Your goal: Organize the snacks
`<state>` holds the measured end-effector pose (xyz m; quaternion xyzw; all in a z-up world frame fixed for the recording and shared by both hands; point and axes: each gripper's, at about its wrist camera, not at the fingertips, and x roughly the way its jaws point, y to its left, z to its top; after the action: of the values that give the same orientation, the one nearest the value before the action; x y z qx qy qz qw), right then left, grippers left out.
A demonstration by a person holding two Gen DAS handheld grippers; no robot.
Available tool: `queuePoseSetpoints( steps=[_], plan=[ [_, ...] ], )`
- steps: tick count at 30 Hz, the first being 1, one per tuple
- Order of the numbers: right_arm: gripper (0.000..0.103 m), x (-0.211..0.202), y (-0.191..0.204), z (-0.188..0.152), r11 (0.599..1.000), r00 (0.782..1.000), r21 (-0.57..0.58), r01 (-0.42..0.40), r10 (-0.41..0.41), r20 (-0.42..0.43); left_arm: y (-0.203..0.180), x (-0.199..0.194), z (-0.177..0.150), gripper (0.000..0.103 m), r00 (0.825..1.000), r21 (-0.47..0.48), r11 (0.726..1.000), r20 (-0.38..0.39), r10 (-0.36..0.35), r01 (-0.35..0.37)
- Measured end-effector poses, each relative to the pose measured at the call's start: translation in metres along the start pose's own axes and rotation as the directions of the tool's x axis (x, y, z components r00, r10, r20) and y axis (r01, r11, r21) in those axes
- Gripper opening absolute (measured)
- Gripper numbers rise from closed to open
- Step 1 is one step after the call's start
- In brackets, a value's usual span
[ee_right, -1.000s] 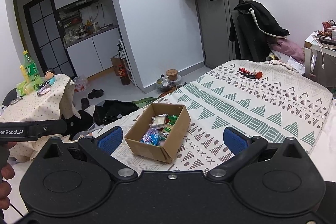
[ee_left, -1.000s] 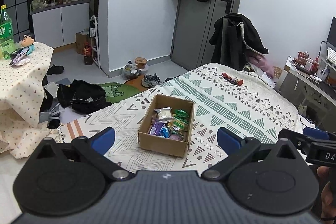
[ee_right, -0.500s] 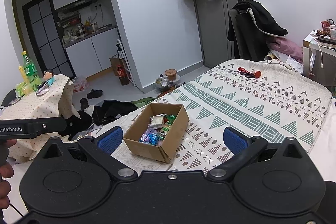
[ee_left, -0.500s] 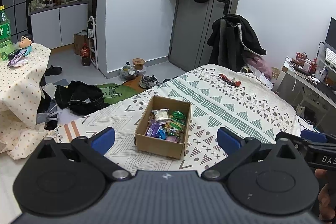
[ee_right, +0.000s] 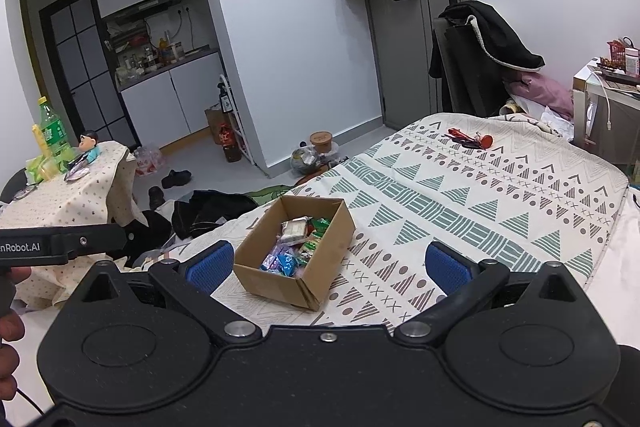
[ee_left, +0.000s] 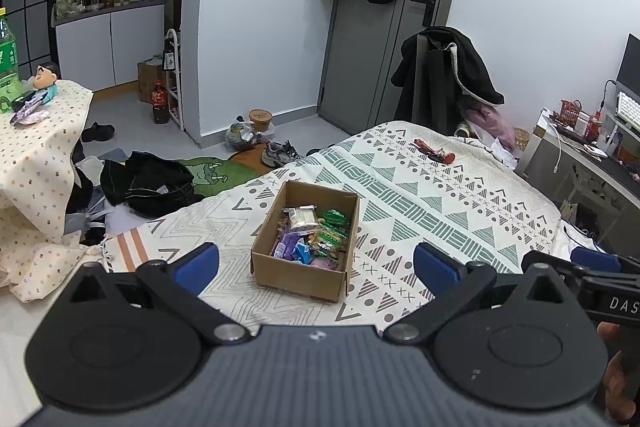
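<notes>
An open brown cardboard box sits on the bed's cream blanket with green triangle patterns, near its foot end. Inside lies a heap of small wrapped snacks in purple, blue, green and white; exactly what each packet is I can't make out. The left gripper hangs short of the box, blue-padded fingers spread wide, grasping nothing. The right gripper hovers likewise, released and empty.

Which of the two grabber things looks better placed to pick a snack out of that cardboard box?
Probably the left gripper: the cardboard box sits squarely between its open fingers. From the right gripper, also open, the box lies toward its left finger.
</notes>
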<state>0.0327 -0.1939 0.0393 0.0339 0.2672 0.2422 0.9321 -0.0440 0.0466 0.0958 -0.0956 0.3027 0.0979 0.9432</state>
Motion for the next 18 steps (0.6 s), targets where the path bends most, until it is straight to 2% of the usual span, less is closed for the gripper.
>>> queuePoseSetpoints(
  steps=[18],
  plan=[
    [0.103, -0.0003, -0.0005, 0.0001, 1.000, 1.000, -0.001, 0.000, 0.000, 0.001, 0.0009, -0.0016, -0.0019, 0.103, 1.000, -0.004, 1.000, 0.001, -0.001, 0.001]
  ],
)
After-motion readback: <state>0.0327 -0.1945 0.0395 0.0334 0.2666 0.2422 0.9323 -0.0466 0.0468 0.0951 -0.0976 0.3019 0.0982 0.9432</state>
